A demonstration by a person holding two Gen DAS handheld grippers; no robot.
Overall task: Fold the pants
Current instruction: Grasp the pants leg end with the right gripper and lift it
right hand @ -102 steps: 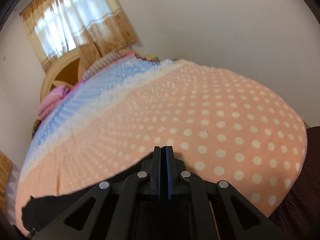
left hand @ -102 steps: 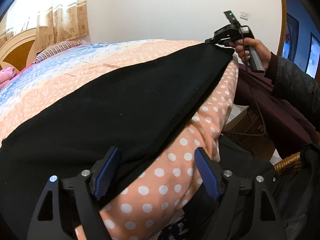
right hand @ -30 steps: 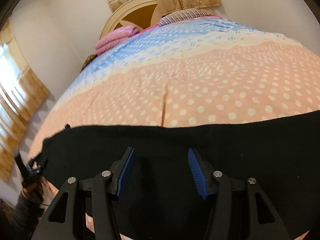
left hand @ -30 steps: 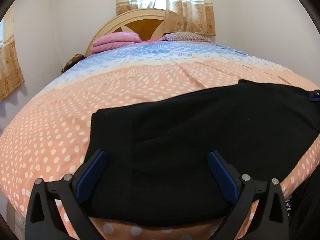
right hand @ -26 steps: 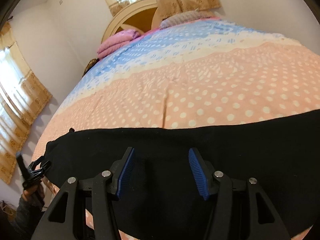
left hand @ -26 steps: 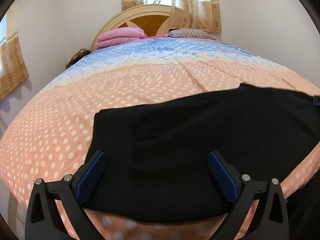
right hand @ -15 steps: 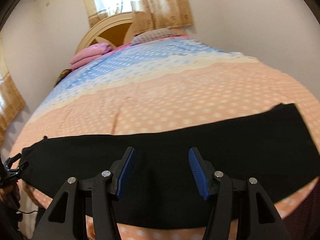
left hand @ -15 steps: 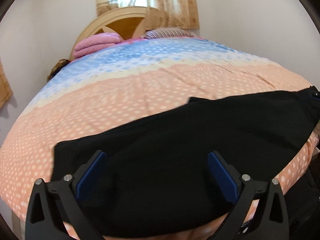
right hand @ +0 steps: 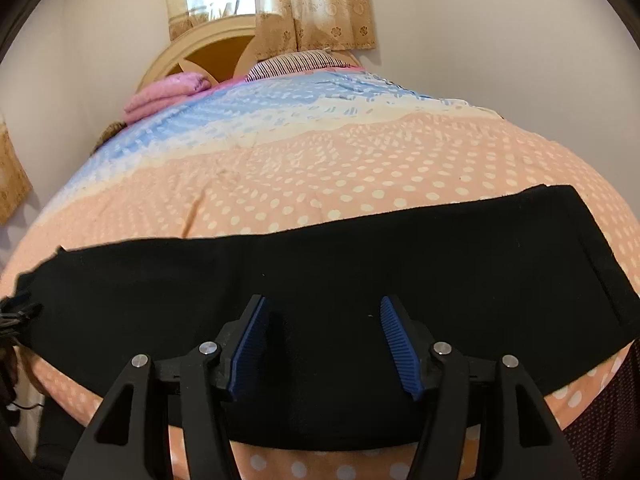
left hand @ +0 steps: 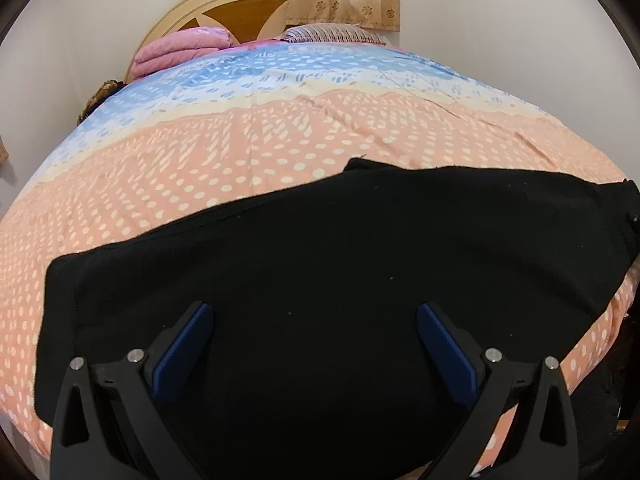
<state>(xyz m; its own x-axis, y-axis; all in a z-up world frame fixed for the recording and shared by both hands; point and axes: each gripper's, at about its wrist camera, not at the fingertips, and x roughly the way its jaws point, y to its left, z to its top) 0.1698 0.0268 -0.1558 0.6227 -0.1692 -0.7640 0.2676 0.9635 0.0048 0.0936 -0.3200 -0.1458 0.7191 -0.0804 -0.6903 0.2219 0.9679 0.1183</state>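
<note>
Black pants (left hand: 320, 248) lie flat as a long band across the foot of the bed, seen whole in the right wrist view (right hand: 320, 264). My left gripper (left hand: 314, 312) hovers above their middle, wide open, blue pads apart with nothing pinched. My right gripper (right hand: 323, 304) hangs over the pants' near edge; its jaws are opening, and only the cloth below shows between them, untouched. The hem end (right hand: 592, 248) lies at the right of that view.
The bed cover (left hand: 240, 152) is peach with white dots, turning blue toward the headboard (left hand: 240, 8). A folded pink blanket (left hand: 180, 46) and a striped pillow (left hand: 328, 34) lie at the head. Walls close in on both sides; a curtain (right hand: 320, 0) hangs behind.
Earlier the right gripper was shut at the pants' edge; now it stands open, a little wider than a second ago. Both views have swung across the bed, showing the pants laid flat.
</note>
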